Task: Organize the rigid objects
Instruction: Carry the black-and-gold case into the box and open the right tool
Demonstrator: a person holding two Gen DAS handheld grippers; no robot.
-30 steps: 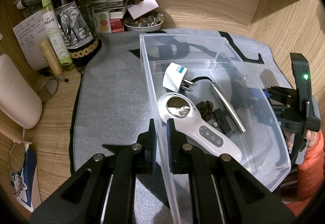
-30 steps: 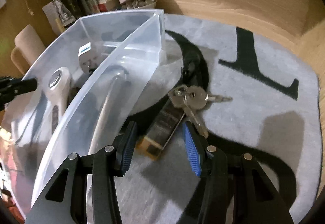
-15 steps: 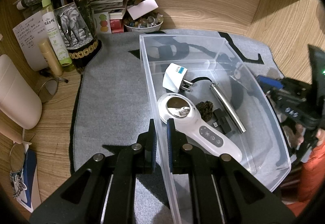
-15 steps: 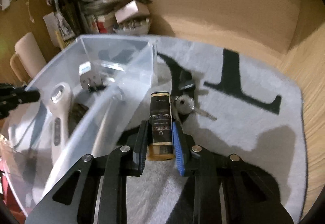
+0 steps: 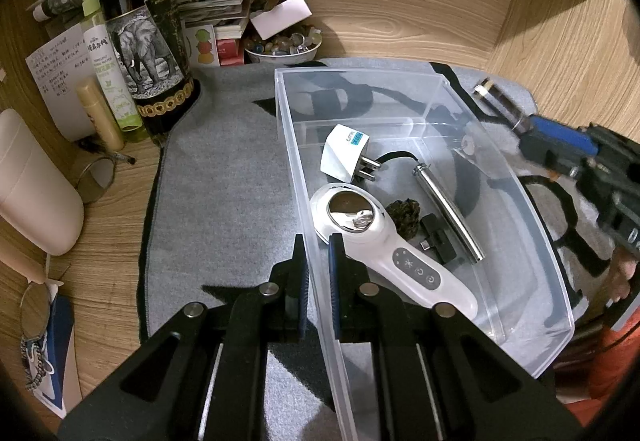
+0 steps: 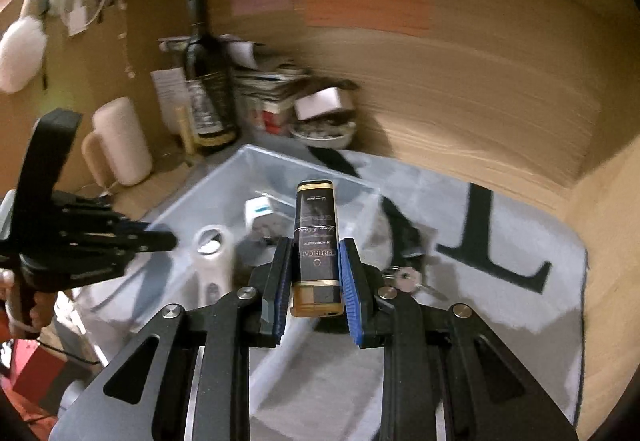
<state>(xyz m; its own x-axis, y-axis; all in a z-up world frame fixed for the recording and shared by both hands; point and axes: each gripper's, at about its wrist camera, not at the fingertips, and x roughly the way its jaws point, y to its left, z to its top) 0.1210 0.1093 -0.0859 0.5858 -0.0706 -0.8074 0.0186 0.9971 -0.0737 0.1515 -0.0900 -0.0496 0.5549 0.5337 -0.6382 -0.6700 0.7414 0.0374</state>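
Observation:
A clear plastic bin [image 5: 536, 225] sits on a grey mat. My left gripper [image 5: 318, 245] is shut on the bin's left wall. Inside lie a white handheld device [image 5: 384, 241], a white plug adapter [image 5: 344, 153], a steel tube [image 5: 448, 213], a small black part [image 5: 438, 243] and a dark lump [image 5: 404, 215]. My right gripper [image 6: 312, 261] is shut on a black-and-gold lighter [image 6: 316, 237], held in the air over the bin's right side; it also shows in the left wrist view [image 5: 500, 101]. Keys [image 6: 408, 277] lie on the mat right of the bin.
At the back left stand a dark wine bottle [image 5: 140, 25], a green spray bottle [image 5: 104, 57], a bowl of small stones [image 5: 284, 45], stacked papers and a cream mug [image 5: 32, 193]. Wooden walls close in behind and to the right.
My right gripper closed on the lighter, lifted it off the mat and carried it up and left toward the bin. The keys stayed on the mat. My left gripper kept its hold.

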